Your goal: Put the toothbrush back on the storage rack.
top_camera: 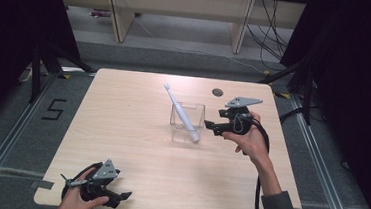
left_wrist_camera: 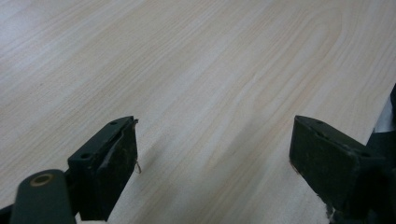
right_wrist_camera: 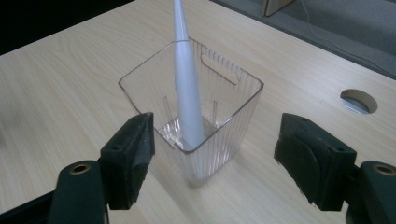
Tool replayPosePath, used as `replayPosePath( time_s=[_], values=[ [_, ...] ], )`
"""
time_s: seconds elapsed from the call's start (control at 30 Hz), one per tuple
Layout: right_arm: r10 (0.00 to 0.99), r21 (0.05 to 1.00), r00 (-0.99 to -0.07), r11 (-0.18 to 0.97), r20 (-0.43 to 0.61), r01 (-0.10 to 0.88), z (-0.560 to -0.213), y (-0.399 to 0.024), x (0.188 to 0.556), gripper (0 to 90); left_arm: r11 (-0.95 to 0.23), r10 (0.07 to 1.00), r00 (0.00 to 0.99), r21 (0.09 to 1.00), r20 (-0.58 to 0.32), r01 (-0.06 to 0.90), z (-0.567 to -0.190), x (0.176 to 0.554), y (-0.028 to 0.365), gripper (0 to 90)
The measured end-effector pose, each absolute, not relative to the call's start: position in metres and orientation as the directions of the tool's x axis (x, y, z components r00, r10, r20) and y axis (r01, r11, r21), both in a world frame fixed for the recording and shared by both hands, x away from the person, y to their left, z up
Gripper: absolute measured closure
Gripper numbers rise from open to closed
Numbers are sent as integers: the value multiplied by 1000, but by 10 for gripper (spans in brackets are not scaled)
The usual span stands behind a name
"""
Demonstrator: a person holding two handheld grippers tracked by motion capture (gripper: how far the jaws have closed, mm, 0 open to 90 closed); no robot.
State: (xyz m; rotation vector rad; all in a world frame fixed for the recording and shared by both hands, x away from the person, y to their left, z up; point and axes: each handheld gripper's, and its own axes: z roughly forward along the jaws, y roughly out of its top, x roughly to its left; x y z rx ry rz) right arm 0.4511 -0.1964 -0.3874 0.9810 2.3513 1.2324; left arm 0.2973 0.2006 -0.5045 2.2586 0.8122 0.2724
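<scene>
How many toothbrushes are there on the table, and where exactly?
1. The white toothbrush stands tilted inside the clear container near the table's middle, just ahead of the open right gripper.

High view overhead, facing forward-down on whole table [top_camera: 121,129], left gripper view low, close over bare wood, right gripper view close behind clear container [right_wrist_camera: 196,116] ahead of jaws, shared with high view
</scene>
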Motion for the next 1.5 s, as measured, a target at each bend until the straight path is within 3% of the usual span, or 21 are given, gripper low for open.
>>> replayPosePath(
  time_s=[0.6,1.1,1.5],
  values=[
    [715,819,-696,358,70,449,-399,-208,436,223,-548,623,781,691,-39,472,-504,296,201,150],
    [707,797,-705,396,53,457,-421,-207,426,223,-552,624,781,686,-37,474,-503,296,202,150],
    [725,789,-678,344,120,508,-440,-213,418,185,-559,620,784,684,-31,470,-503,296,202,149]
  ],
)
